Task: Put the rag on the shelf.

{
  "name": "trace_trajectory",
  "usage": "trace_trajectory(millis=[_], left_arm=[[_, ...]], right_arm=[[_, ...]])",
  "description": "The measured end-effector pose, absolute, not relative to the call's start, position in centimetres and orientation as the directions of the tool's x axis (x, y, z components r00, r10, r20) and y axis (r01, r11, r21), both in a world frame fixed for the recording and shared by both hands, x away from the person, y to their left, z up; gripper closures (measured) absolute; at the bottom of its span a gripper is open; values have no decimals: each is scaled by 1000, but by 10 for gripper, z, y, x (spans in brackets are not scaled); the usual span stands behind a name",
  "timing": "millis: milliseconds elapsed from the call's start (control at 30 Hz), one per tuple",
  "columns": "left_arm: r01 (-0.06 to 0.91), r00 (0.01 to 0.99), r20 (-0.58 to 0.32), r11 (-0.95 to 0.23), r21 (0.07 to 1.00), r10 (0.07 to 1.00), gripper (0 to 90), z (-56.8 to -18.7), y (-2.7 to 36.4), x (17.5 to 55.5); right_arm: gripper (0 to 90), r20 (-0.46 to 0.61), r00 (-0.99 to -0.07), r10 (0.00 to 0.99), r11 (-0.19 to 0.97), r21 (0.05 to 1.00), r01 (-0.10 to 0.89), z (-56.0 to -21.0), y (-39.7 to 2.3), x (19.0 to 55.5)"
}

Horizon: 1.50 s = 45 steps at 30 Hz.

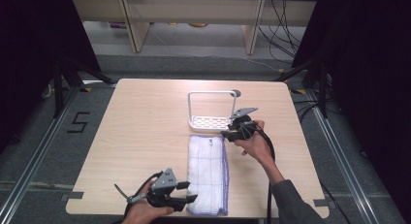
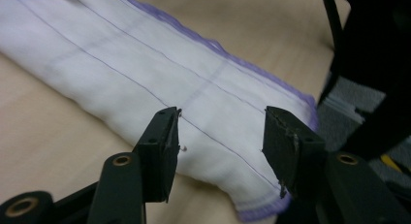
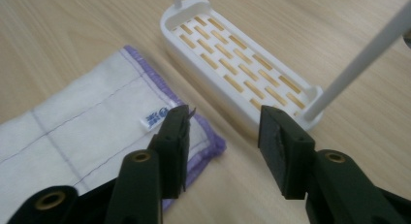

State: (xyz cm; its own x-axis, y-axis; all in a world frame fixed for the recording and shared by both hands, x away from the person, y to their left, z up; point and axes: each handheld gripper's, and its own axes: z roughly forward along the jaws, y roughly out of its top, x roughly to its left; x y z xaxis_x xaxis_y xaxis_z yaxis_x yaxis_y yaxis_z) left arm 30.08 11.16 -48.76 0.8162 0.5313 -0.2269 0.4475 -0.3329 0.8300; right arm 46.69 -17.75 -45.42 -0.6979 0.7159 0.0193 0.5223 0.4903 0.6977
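While each hand-held gripper hangs open and empty, the folded cloth lies free.

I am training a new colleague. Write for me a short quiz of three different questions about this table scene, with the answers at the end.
1. True or false: the left hand-held gripper is clamped on the folded cloth.
2. Multiple choice: what stands just beyond the far end of the cloth? A) a metal bowl B) a white rack with a slotted base C) a blue bottle
3. Short answer: what colour is the stitched edge of the cloth?

Key:
1. False. Its jaws stand apart over the cloth's near end, pressing on nothing.
2. B. The right hand-held gripper is also open, near the rack and the cloth's labelled corner.
3. Purple.
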Motion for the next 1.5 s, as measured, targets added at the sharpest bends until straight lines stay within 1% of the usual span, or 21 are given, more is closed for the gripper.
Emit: trace_trajectory(millis=[100,133,167,200,233,300,333,433,467,600,667,700,900,1033,1133,1167,1200,1233,1267,1300,1500], left_arm=[[427,782,-173,-312,849,599,466,-481,119,333],[427,782,-173,-312,849,599,465,-481,119,333],[443,767,-173,-315,840,618,465,-479,120,341],[442,757,-173,-299,846,630,465,-480,121,350],[453,737,-176,-284,845,652,464,-481,123,359],[473,718,-174,-290,832,674,463,-485,126,375],[473,718,-174,-290,832,674,461,-485,126,375],[491,707,-160,-315,812,689,458,-493,126,393],[491,707,-160,-315,812,689,455,-493,126,393],[511,680,-181,-282,812,711,455,-497,125,400],[514,685,-169,-305,802,709,454,-498,128,404],[530,671,-192,-282,800,716,454,-499,128,404],[532,672,-183,-296,794,717,448,-498,132,405],[540,662,-200,-275,795,722,441,-500,129,404],[537,662,-196,-275,798,723,441,-500,129,404],[538,666,-188,-291,791,721,440,-501,131,405],[538,666,-188,-291,791,721,438,-501,131,405],[544,662,-199,-281,791,723,436,-501,130,404],[544,662,-199,-281,791,723,434,-501,130,404],[544,662,-201,-278,792,722,434,-501,130,405],[539,669,-201,-280,795,716,434,-501,132,404]], right_arm=[[521,30,-697,716,464,726,508,-455,-189,445],[521,30,-697,716,464,726,508,-455,-189,445],[503,42,-712,701,499,685,531,-453,-192,430],[503,42,-712,701,499,685,531,-453,-192,430],[504,67,-702,709,469,698,541,-453,-192,420],[521,72,-751,657,510,691,512,-454,-194,389],[521,72,-751,657,510,691,512,-454,-194,389],[536,99,-780,618,520,692,500,-462,-194,354],[536,99,-780,618,520,692,500,-462,-194,354],[541,121,-786,606,516,693,504,-465,-190,326],[546,110,-800,590,537,687,490,-466,-188,313],[552,104,-806,582,552,677,486,-470,-186,306],[584,134,-793,594,548,654,521,-483,-179,299],[596,122,-791,599,570,629,529,-490,-174,299],[619,87,-805,587,593,630,501,-497,-168,298],[683,72,-814,577,614,619,490,-500,-166,299],[683,72,-814,577,614,619,490,-500,-166,299],[794,75,-821,567,611,630,480,-500,-166,298],[794,75,-821,567,611,630,480,-500,-166,298],[862,57,-832,551,631,624,461,-500,-165,297],[886,56,-841,538,628,639,444,-491,-167,297]])
